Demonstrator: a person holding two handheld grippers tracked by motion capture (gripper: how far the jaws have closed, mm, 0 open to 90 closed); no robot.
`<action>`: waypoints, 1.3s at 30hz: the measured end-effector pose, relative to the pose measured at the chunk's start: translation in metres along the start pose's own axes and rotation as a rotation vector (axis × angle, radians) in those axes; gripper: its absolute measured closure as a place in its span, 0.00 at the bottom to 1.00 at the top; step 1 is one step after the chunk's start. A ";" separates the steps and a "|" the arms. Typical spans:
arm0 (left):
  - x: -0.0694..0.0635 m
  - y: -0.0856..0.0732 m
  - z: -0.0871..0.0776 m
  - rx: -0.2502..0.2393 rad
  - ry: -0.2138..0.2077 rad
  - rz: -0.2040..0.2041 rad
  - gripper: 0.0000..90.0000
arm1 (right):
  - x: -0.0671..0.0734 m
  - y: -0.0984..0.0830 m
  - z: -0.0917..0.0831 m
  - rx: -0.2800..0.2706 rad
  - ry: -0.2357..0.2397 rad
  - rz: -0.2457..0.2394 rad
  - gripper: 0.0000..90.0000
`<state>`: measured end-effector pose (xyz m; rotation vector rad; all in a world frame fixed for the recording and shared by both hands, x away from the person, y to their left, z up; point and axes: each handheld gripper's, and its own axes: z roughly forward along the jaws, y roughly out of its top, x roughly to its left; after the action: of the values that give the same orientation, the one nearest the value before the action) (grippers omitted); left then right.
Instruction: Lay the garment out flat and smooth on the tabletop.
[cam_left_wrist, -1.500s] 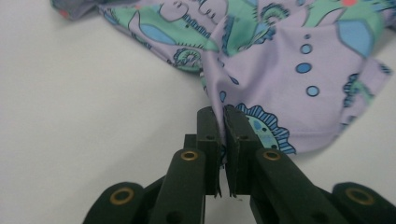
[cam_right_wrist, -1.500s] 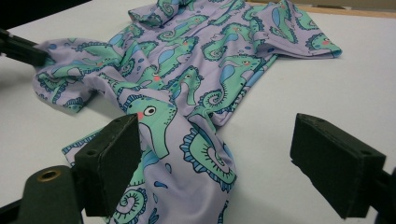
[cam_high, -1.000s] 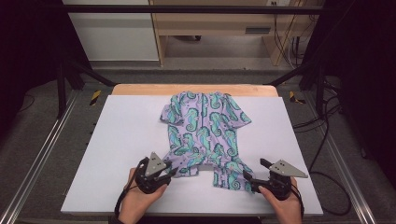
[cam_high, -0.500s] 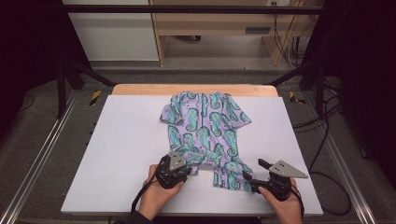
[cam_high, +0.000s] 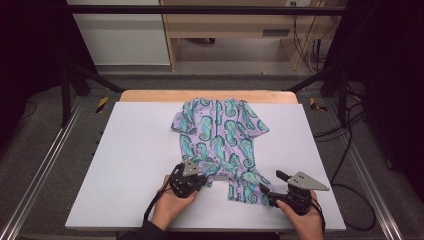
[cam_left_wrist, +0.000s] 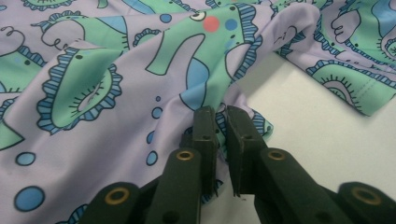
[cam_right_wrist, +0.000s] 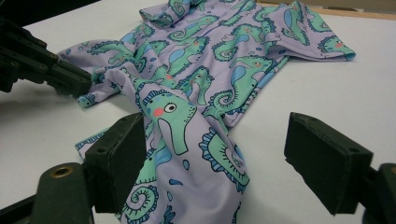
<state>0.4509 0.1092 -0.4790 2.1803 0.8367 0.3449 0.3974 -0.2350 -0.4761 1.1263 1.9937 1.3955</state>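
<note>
Left hand-held gripper just closing on garment hem; right hand-held gripper wide, fabric between jaws. Risk: thin pinch slipping, cloth bunching on table.

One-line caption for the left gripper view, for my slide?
Left gripper pinching the hem of the seahorse-print garment on the white table.

Left tool moved onto the garment's edge — jaws just closed on it.

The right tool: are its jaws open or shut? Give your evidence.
Open. In the right gripper view the right tool's jaws stand wide apart; the garment lies between them, touching the left jaw, the other jaw clear of it.
</note>
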 end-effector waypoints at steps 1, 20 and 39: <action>-0.001 0.000 -0.003 -0.002 0.000 0.005 0.94 | 0.000 0.000 0.000 -0.001 0.000 -0.001 0.23; -0.045 -0.015 -0.092 -0.078 -0.097 0.108 0.91 | -0.003 0.007 -0.001 0.015 -0.035 0.021 0.33; 0.042 -0.021 -0.038 -0.078 0.067 -0.010 0.60 | -0.011 0.006 0.034 0.128 0.054 0.038 0.55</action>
<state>0.4544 0.1686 -0.4698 2.1020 0.8560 0.4403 0.4305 -0.2244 -0.4845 1.1991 2.1366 1.3463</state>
